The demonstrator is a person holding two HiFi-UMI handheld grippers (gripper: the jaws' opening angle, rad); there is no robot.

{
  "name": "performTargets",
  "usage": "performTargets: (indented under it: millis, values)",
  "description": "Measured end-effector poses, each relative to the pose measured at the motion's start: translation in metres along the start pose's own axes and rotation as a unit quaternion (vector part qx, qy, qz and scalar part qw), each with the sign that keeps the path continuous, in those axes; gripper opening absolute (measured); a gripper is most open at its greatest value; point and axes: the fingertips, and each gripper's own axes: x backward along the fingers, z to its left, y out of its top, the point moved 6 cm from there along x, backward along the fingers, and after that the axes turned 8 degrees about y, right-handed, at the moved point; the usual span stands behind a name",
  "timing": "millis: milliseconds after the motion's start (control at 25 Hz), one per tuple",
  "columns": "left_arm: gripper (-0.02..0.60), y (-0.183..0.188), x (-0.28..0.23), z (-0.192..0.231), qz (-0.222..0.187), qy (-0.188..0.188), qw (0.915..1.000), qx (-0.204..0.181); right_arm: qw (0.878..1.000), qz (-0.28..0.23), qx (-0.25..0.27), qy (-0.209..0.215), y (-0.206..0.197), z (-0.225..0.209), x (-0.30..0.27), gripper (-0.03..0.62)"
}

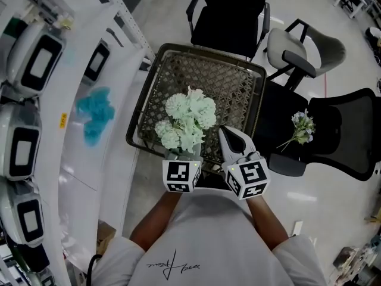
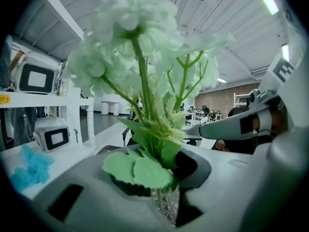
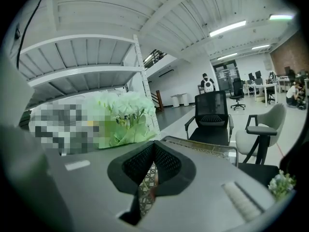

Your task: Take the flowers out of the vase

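A bunch of pale green-white flowers (image 1: 186, 119) stands over the near edge of the wicker table (image 1: 221, 82). My left gripper (image 1: 181, 155) is shut on its green stems (image 2: 145, 95), and the leaves spread over the jaws in the left gripper view, where the blooms (image 2: 140, 37) fill the upper part. My left gripper (image 2: 160, 172) points nearly level. Just to its right, my right gripper (image 1: 229, 139) is shut with nothing in it; its tips (image 3: 153, 151) meet over the table, and the same flowers (image 3: 126, 115) show to its left. No vase is in view.
A smaller bunch of flowers (image 1: 302, 126) lies on a black chair (image 1: 348, 130) at the right. Another black chair (image 1: 235, 14) and a grey one (image 1: 300, 49) stand behind the table. At the left is a white shelf (image 1: 71, 142) with blue flowers (image 1: 95, 113) and white appliances (image 1: 38, 58).
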Motion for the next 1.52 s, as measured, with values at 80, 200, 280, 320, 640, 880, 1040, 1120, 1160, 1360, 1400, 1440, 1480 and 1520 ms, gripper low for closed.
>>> performTargets:
  millis: [80,200,280,320,640,880,1040,1120,1160,1360,1400,1440,1480,1520]
  values:
    - [0.094,0.002,0.006,-0.001,-0.003,0.001,1.0,-0.009,1.0,0.0,0.0,0.004,0.001,0.002,0.001,0.003]
    - [0.094,0.004,0.011,-0.002,-0.007,0.002,0.9998,-0.016,1.0,-0.006,-0.008,0.014,0.003,0.004,0.001,0.003]
    - [0.094,0.005,0.014,-0.002,-0.007,0.002,0.9999,-0.013,1.0,-0.006,-0.009,0.021,0.005,0.006,0.002,0.002]
    - [0.094,0.006,0.015,-0.002,-0.007,0.002,0.9999,-0.011,1.0,-0.005,-0.008,0.025,0.006,0.007,0.002,0.002]
    - [0.094,0.017,0.017,-0.007,-0.027,-0.001,0.9996,0.003,0.997,-0.006,0.0,0.08,0.012,0.01,0.001,0.003]
    - [0.094,0.022,0.019,-0.007,-0.031,0.0,0.9995,0.003,0.993,-0.001,0.009,0.115,0.018,0.015,-0.001,0.003]
    - [0.094,0.018,0.02,-0.009,-0.025,-0.001,0.9996,0.007,0.993,0.009,0.011,0.118,0.016,0.014,0.003,0.003]
    - [0.092,0.015,0.02,-0.007,-0.021,0.0,0.9997,0.013,0.993,0.011,0.011,0.119,0.015,0.015,0.003,0.003]
    - [0.092,0.014,0.019,-0.007,-0.019,0.0,0.9997,0.015,0.993,0.012,0.011,0.12,0.014,0.015,0.002,0.003]
    - [0.092,0.015,0.02,-0.005,-0.023,-0.004,0.9994,0.024,0.993,0.015,0.01,0.118,0.013,0.016,0.002,0.003]
    - [0.092,0.016,0.02,-0.004,-0.025,-0.005,0.9993,0.027,0.993,0.015,0.01,0.118,0.012,0.016,0.002,0.003]
    - [0.092,0.016,0.02,-0.003,-0.026,-0.005,0.9992,0.031,0.993,0.015,0.01,0.118,0.012,0.016,0.002,0.003]
    - [0.092,0.016,0.02,-0.003,-0.026,-0.005,0.9991,0.033,0.993,0.015,0.01,0.118,0.011,0.017,0.002,0.003]
    - [0.092,0.015,0.019,-0.002,-0.026,-0.005,0.9991,0.034,0.993,0.016,0.009,0.119,0.011,0.017,0.001,0.003]
